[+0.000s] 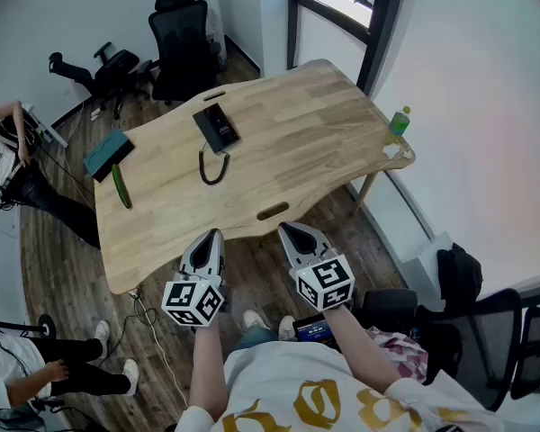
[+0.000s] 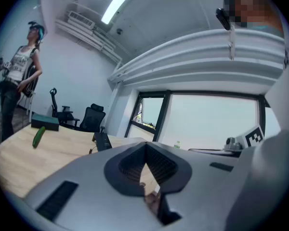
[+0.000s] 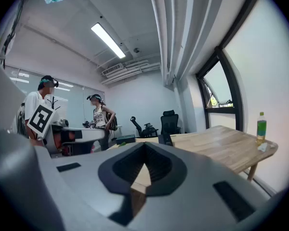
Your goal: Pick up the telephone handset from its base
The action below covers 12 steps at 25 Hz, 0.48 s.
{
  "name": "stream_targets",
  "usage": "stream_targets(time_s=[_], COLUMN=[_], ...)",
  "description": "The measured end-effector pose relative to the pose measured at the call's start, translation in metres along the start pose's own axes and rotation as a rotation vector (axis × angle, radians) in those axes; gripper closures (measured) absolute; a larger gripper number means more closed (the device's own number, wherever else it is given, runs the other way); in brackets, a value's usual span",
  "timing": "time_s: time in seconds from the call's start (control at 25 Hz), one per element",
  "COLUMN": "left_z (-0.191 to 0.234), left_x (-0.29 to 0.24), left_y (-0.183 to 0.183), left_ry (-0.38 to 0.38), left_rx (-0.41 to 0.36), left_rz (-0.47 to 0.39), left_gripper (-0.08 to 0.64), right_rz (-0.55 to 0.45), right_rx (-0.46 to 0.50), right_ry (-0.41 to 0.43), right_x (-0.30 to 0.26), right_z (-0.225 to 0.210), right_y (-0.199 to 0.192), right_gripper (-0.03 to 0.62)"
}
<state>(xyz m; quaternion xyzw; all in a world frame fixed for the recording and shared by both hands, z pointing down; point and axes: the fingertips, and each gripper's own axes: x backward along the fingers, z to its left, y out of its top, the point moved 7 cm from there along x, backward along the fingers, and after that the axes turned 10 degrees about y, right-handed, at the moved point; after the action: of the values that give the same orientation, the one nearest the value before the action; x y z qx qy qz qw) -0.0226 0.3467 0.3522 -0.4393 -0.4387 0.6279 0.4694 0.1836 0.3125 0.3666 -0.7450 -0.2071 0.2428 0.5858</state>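
One broad table [image 1: 297, 142] fills mid-frame. Below its lower edge my left gripper [image 1: 214, 235] and right gripper [image 1: 286, 229] hang clenched and empty. The telephone [image 1: 217, 126] lies upper centre, well apart. Arriving clenched, I could shove the handset askew or snag its cord [image 1: 211, 167].
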Motion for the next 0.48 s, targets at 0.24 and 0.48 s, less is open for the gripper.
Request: stream_targets(time_s=[0.24,0.48], left_z=[0.007,0.010], left_x=[0.013,0.016], left_y=[-0.009,-0.006], left_ry=[0.043,0.047], left_rx=[0.079,0.091], left_rz=[0.019,0.017], left_gripper=[0.554,0.554], right_rz=[0.010,0.006], right_rx=[0.006,-0.047], right_ry=[-0.011,-0.022], right_x=[0.012,0.014], right_z=[0.005,0.003], right_y=[-0.004,-0.013], right_gripper=[0.588,0.588])
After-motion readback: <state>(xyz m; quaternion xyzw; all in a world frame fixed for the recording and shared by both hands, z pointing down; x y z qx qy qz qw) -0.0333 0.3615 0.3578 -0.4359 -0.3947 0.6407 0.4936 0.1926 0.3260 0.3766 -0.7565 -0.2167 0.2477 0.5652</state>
